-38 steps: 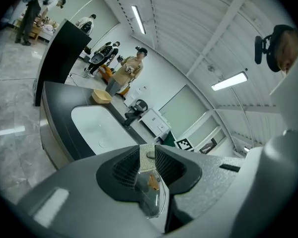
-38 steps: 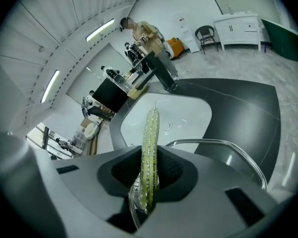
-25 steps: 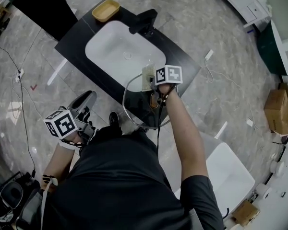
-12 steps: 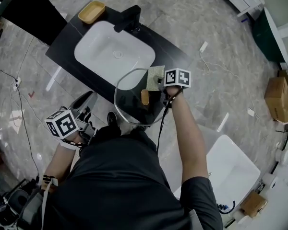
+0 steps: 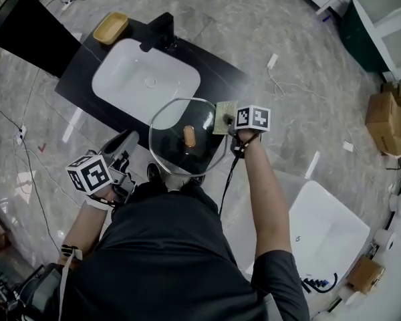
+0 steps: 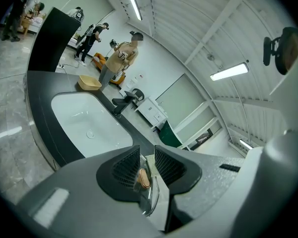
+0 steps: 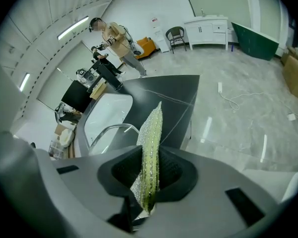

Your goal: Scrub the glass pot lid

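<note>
The glass pot lid (image 5: 177, 154) with its wooden knob (image 5: 189, 136) is held up in the air over the near edge of the black counter (image 5: 217, 79). My left gripper (image 5: 132, 139) is at the lid's left rim. In the left gripper view the lid (image 6: 150, 198) stands edge-on between the jaws of that gripper (image 6: 143, 157), shut on it. My right gripper (image 5: 231, 120) is shut on a green and silver scouring pad (image 5: 224, 118), which lies against the lid's right rim. The pad (image 7: 151, 143) sticks up from the right gripper (image 7: 150, 171).
A white sink (image 5: 144, 82) is set in the counter, with a black faucet (image 5: 157, 32) and a yellow tray (image 5: 111, 27) behind it. A white tub (image 5: 327, 236) stands at the lower right, cardboard boxes (image 5: 387, 119) at the right. Cables lie on the marble floor. People stand far off.
The lid has come away from the counter toward me and turned more face-on. The scouring pad has slid from the lid's upper part to its right rim.
</note>
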